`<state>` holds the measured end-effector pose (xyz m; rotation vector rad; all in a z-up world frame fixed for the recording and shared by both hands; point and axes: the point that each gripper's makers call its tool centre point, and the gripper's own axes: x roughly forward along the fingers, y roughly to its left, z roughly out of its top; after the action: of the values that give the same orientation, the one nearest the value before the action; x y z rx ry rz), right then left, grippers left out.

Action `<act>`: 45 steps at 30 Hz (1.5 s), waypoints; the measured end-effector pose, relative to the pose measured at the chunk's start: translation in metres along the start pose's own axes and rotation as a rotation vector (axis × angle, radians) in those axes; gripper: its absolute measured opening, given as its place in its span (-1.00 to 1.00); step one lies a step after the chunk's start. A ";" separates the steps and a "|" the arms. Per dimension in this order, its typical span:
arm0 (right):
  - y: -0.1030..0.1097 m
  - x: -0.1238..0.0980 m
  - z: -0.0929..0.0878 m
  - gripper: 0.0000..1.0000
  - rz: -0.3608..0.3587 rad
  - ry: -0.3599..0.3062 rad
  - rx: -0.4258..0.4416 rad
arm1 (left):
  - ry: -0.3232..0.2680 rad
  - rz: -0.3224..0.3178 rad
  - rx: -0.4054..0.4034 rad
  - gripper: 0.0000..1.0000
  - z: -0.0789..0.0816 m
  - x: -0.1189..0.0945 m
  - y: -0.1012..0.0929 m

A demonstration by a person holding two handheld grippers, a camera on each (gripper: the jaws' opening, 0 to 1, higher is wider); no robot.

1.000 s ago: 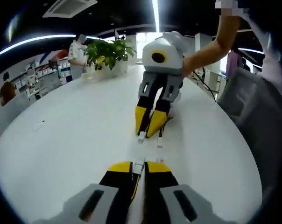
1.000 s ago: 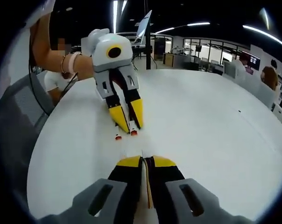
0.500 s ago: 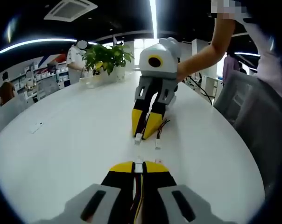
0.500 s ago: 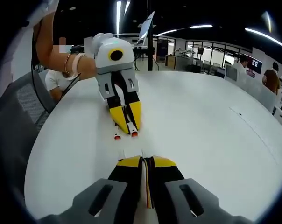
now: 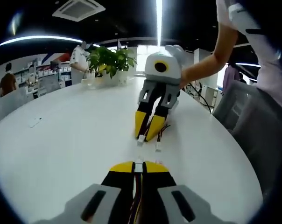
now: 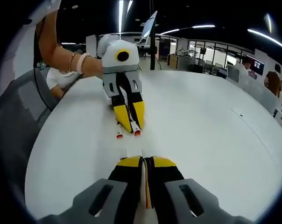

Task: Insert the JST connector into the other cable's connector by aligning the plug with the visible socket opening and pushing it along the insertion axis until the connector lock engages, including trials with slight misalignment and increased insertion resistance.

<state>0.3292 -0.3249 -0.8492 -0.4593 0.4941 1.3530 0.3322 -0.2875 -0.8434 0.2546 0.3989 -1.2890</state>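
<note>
A broad white worktop (image 5: 61,140) is seen under strip ceiling lights (image 5: 158,14). A leafy potted plant (image 5: 108,60) is set at its far edge. A grey chair (image 6: 12,126) stands beside it, and office desks (image 6: 211,65) are visible beyond.

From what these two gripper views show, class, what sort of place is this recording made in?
Probably an open-plan office or showroom: a large white table with a potted plant, ceiling strip lights, and people standing by wall displays behind.
</note>
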 end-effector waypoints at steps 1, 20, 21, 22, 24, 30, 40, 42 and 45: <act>0.001 0.000 0.001 -0.93 0.007 -0.002 -0.005 | 0.003 -0.001 0.004 -1.00 0.000 0.000 0.000; -0.001 -0.022 0.040 -0.93 0.052 -0.042 -0.030 | 0.001 -0.019 0.071 -1.00 0.038 -0.017 -0.005; 0.000 -0.023 0.043 -0.93 0.055 -0.045 -0.035 | -0.002 -0.021 0.070 -1.00 0.040 -0.017 -0.005; 0.000 -0.024 0.045 -0.93 0.059 -0.047 -0.042 | -0.004 -0.021 0.068 -1.00 0.042 -0.017 -0.005; 0.002 -0.025 0.048 -0.93 0.071 -0.046 -0.059 | -0.001 -0.024 0.071 -1.00 0.044 -0.017 -0.005; 0.005 -0.025 0.054 -0.93 0.089 -0.052 -0.072 | 0.000 -0.034 0.081 -1.00 0.051 -0.016 -0.005; 0.004 -0.023 0.059 -0.93 0.106 -0.072 -0.057 | 0.014 -0.041 0.108 -1.00 0.059 -0.016 -0.007; 0.004 -0.023 0.060 -0.93 0.108 -0.072 -0.059 | -0.007 -0.046 0.085 -1.00 0.062 -0.017 -0.007; 0.005 -0.023 0.060 -0.93 0.110 -0.070 -0.069 | 0.018 -0.042 0.110 -1.00 0.061 -0.016 -0.007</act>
<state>0.3253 -0.3072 -0.7870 -0.4450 0.4212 1.4907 0.3304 -0.2996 -0.7811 0.3520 0.3508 -1.3521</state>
